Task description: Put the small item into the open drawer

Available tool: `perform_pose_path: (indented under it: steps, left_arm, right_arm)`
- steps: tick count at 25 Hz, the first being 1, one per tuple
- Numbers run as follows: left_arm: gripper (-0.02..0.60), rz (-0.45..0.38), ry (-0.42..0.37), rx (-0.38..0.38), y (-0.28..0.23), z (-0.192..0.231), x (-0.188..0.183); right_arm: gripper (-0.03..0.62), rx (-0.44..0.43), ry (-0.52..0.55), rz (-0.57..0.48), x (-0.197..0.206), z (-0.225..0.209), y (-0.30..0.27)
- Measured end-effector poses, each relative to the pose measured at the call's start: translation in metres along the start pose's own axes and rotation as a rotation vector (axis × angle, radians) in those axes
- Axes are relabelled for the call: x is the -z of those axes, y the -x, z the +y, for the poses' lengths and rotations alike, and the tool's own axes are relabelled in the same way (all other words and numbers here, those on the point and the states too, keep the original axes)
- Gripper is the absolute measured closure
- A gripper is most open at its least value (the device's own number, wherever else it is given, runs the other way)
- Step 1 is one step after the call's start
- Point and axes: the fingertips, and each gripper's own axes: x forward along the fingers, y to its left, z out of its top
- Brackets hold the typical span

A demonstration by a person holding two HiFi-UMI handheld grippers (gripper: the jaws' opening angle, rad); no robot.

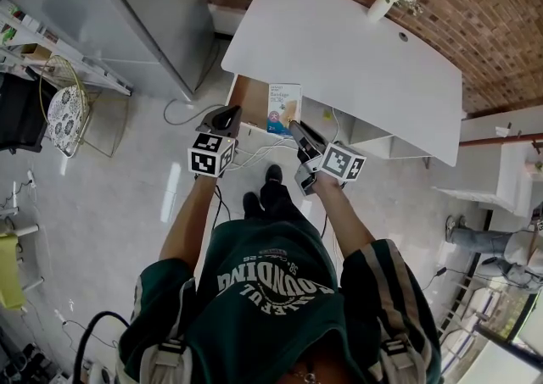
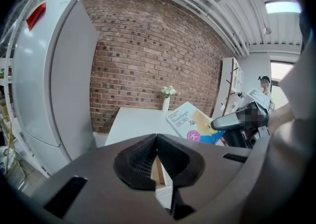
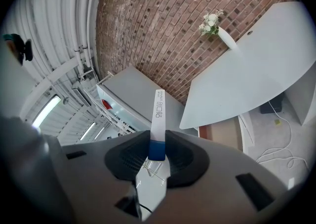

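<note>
Now the right gripper pinches the bandage box by its blue end, carrying it near the open drawer under the white desk, left gripper pressed together, empty; next, I'd judge, lower and release inside.

The box is white with blue — the table plain white.
</note>
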Motion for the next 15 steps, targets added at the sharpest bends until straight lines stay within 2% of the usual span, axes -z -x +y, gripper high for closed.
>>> perform_pose_path:
  steps: [15]
  left_arm:
    - [0.566, 0.027, 0.02, -0.037, -0.054, 0.013, -0.019]
  right_arm:
    - [0.485, -0.035, -0.026, 0.044, -0.042, -0.03, -0.032]
